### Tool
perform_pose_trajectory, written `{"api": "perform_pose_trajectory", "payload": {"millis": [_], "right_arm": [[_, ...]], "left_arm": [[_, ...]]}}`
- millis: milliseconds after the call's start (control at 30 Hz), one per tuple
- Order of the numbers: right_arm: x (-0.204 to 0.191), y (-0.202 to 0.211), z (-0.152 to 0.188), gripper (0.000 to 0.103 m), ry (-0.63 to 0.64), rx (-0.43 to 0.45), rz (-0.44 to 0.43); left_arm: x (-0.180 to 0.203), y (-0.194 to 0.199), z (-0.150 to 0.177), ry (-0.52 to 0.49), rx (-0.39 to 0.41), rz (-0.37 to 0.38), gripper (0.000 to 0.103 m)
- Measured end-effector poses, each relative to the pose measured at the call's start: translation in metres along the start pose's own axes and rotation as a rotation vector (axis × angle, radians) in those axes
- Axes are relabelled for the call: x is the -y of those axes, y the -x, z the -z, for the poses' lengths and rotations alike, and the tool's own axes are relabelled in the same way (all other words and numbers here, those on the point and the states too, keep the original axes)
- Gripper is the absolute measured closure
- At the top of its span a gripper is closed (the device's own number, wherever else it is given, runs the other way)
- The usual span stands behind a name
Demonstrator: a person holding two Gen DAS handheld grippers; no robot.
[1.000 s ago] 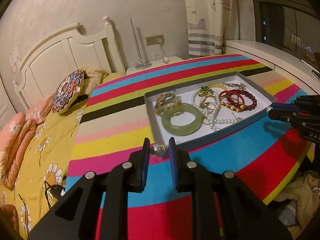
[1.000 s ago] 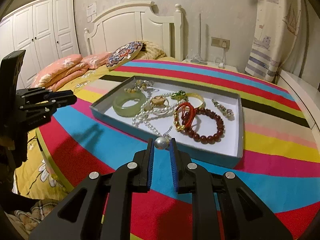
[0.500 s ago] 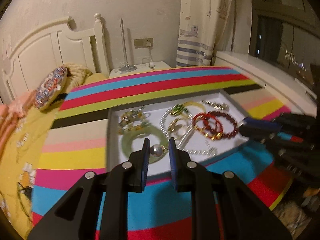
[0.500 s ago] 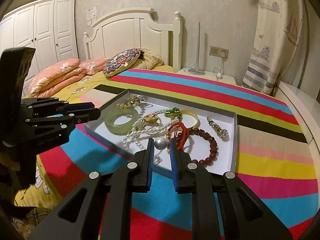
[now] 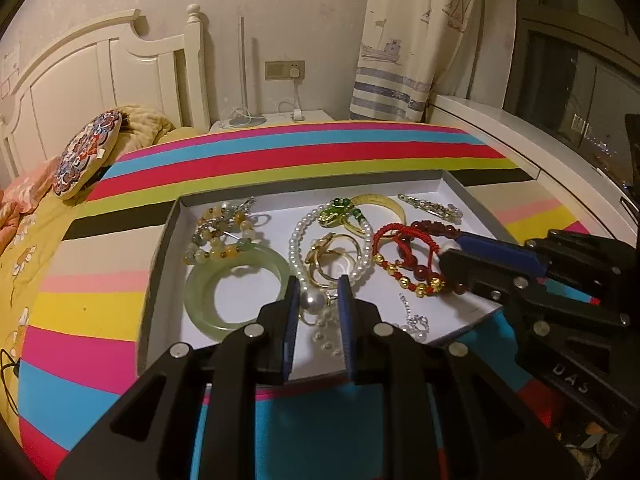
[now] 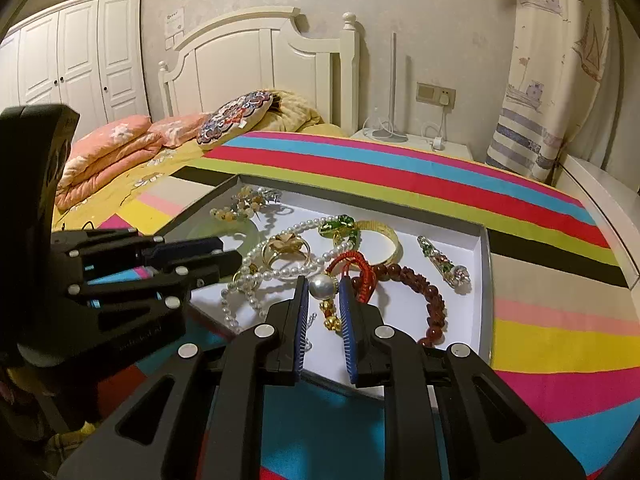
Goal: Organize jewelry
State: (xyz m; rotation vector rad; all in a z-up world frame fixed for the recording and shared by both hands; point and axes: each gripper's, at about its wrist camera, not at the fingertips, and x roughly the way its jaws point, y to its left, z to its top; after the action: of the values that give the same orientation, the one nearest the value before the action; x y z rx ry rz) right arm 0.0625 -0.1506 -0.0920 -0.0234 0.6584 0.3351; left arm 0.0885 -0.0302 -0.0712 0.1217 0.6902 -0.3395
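Note:
A shallow grey tray with a white floor [image 5: 472,196] [image 6: 482,280] lies on the striped table and holds jewelry: a green jade bangle [image 5: 236,294], a pearl necklace [image 5: 298,240] [image 6: 280,274], gold rings [image 5: 332,258], a red cord bracelet [image 5: 404,248] [image 6: 362,276], dark red beads [image 6: 434,300]. My left gripper [image 5: 319,300] is shut on a pearl earring [image 5: 313,301] above the tray's near edge. My right gripper [image 6: 324,288] is shut on a second pearl earring [image 6: 322,286] over the tray. Each gripper shows in the other's view [image 5: 452,248] [image 6: 228,254].
The table wears a bright striped cloth [image 5: 304,156]. A bed with a white headboard [image 6: 256,64], pink pillows and a patterned cushion [image 6: 236,118] lies to the left. A nightstand with a cable [image 5: 276,116] and a curtain [image 5: 412,40] stand behind.
Both grippers have moved forward over the tray with their pearl earrings and come closer to each other. The jewelry in the tray has not moved.

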Motion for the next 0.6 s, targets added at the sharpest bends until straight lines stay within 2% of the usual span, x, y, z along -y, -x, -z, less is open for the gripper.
{"api": "perform_pose_trajectory", "payload": {"millis": [133,167,200,233,267,300,333,467,533,600], "right_arm": [[0.000,0.003,0.000,0.085,-0.004,0.011,-0.011],[0.001,0.005,0.000,0.084,-0.012,0.016,-0.013],[0.002,0.007,-0.001,0.080,-0.018,0.020,-0.014],[0.004,0.009,-0.001,0.078,-0.029,0.028,-0.016],[0.006,0.011,-0.002,0.073,-0.037,0.035,-0.018],[0.007,0.013,-0.002,0.070,-0.041,0.041,-0.019],[0.008,0.016,-0.003,0.070,-0.044,0.049,-0.018],[0.011,0.025,-0.006,0.068,-0.057,0.072,-0.014],[0.013,0.030,-0.007,0.060,-0.067,0.084,-0.011],[0.016,0.036,-0.005,0.041,-0.080,0.098,-0.004]], "left_arm": [[0.002,0.007,0.000,-0.005,0.028,-0.002,0.084],[0.001,0.009,0.001,-0.006,0.034,-0.005,0.077],[0.000,0.013,0.001,-0.006,0.045,-0.011,0.065],[-0.001,0.016,0.001,-0.005,0.057,-0.019,0.059],[-0.002,0.021,0.002,-0.001,0.079,-0.029,0.047],[-0.004,0.024,0.002,0.000,0.090,-0.032,0.039],[-0.005,0.027,0.002,0.000,0.102,-0.041,0.037],[-0.012,0.042,0.000,0.016,0.149,-0.096,0.012],[-0.015,0.050,-0.001,0.029,0.181,-0.128,0.002],[-0.019,0.060,-0.001,0.038,0.210,-0.150,0.002]]}}
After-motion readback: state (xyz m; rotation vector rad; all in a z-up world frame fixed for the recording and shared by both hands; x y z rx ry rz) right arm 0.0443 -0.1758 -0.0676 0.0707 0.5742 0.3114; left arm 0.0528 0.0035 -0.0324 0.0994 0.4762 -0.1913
